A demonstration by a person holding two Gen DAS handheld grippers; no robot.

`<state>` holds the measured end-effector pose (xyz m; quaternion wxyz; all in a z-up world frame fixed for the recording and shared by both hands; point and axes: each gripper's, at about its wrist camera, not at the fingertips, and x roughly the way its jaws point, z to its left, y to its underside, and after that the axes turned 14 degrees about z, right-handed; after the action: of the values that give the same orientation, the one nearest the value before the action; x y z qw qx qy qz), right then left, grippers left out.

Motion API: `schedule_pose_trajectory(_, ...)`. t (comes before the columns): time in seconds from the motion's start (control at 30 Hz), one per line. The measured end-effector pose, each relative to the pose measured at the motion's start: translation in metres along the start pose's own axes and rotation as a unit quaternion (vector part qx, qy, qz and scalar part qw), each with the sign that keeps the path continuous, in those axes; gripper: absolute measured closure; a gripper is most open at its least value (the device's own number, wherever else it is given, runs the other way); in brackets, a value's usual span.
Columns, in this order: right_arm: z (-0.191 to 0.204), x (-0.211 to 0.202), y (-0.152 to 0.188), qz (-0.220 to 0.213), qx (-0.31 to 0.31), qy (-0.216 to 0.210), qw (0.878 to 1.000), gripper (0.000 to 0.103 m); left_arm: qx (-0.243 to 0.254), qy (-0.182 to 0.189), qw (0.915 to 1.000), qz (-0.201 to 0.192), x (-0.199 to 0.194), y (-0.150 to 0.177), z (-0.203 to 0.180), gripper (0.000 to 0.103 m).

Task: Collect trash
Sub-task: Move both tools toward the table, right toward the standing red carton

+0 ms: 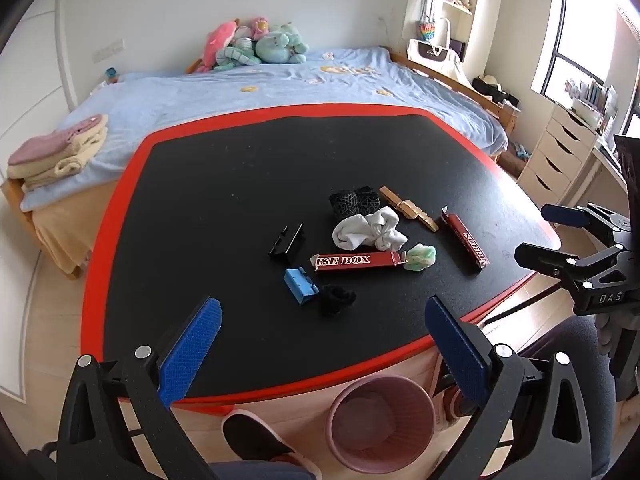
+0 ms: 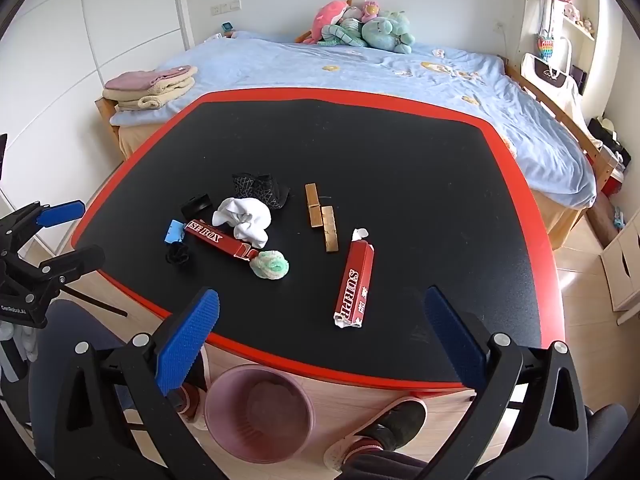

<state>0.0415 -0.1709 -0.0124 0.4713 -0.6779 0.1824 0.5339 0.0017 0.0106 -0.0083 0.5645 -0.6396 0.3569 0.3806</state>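
On the black table point(image 1: 240, 184) point(image 2: 400, 152) lie two red cartons: one point(image 1: 356, 261) point(image 2: 218, 240) near the middle, another point(image 1: 466, 243) point(image 2: 355, 284) toward the right. Between them sit a white crumpled cloth point(image 1: 368, 230) point(image 2: 244, 220), a green-white wad point(image 1: 420, 257) point(image 2: 272, 265), a black wad point(image 1: 336, 299) point(image 2: 178, 255), a blue clip point(image 1: 299, 285) point(image 2: 173, 231) and wooden blocks point(image 1: 408, 208) point(image 2: 322, 216). A pink bin point(image 1: 380, 420) point(image 2: 260, 412) stands on the floor below the near edge. My left gripper point(image 1: 320, 332) and right gripper point(image 2: 320, 320) hover open over the near edge, holding nothing.
A black patterned sock point(image 1: 354, 200) point(image 2: 260, 188) and a black holder point(image 1: 286, 240) point(image 2: 196, 205) also lie on the table. A person's slippered feet point(image 1: 256, 440) point(image 2: 384, 428) flank the bin. A bed point(image 1: 280, 84) lies behind the table, white drawers point(image 1: 560, 152) at the right.
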Motion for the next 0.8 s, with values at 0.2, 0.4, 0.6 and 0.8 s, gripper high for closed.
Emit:
schedule_pose_trajectory(0.2, -0.002, 0.007, -0.003, 0.003, 0.0, 0.0, 1.0, 0.003, 0.0, 0.001, 1.0, 0.002, 0.001, 0.0, 0.0, 0.005)
schedule_pose_trajectory(0.4, -0.003, 0.005, -0.002, 0.001, 0.0, 0.0, 1.0, 0.003, 0.004, 0.0, 1.0, 0.004, 0.004, 0.0, -0.001, 0.005)
schedule_pose_trajectory(0.6, -0.004, 0.009, -0.001, 0.002, 0.002, 0.001, 1.0, 0.003, 0.005, 0.001, 1.0, 0.006, 0.006, 0.0, -0.001, 0.005)
schedule_pose_trajectory(0.8, -0.011, 0.015, -0.004, 0.009, 0.008, 0.004, 1.0, 0.003, 0.006, 0.003, 0.9999, 0.012, 0.01, -0.006, 0.005, 0.005)
